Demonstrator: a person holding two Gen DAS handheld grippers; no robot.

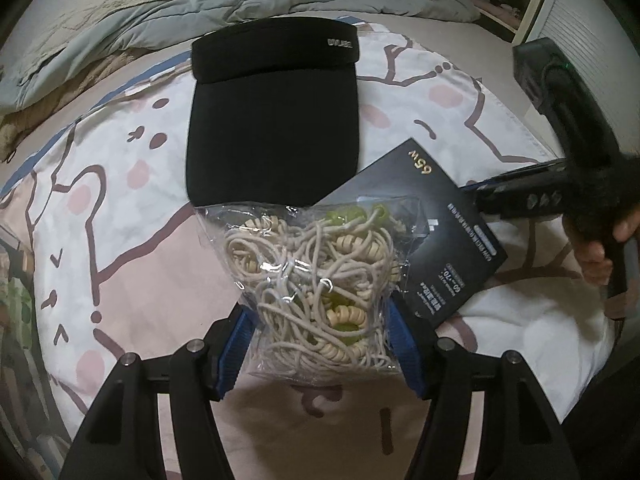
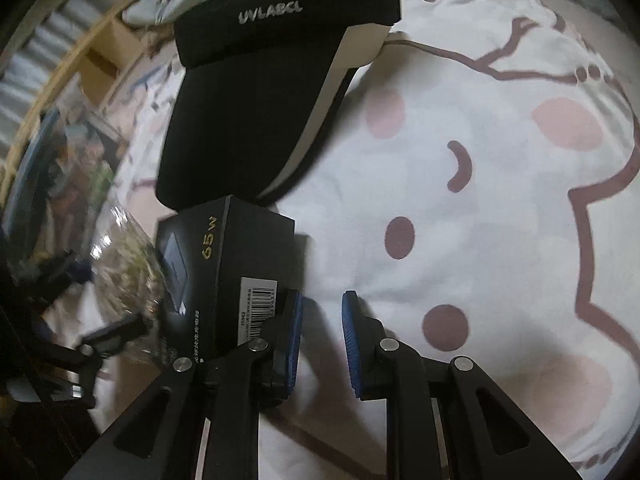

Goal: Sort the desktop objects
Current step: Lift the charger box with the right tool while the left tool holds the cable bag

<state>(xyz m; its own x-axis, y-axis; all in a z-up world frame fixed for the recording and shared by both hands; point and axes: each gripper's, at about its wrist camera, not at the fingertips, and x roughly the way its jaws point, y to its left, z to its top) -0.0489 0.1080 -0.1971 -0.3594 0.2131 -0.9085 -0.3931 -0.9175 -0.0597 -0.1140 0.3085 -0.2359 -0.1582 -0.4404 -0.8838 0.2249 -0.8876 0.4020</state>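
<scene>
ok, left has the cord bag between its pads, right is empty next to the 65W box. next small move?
Probably lift the left gripper slightly: its pads flank the bag of cords, which overlaps the black box and touches the visor. The right gripper grips nothing.

left wrist: steep downward look, close over bedsheet (image 1: 120,208) | right wrist: same tilt, close, from the other side | shared: black visor (image 1: 276,120), 65W box (image 2: 224,264), clear bag (image 1: 320,280)

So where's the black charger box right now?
In the left wrist view the black charger box lies right of centre on the cartoon bedsheet, between the bag of cords and the right gripper, just below the black visor.
</scene>
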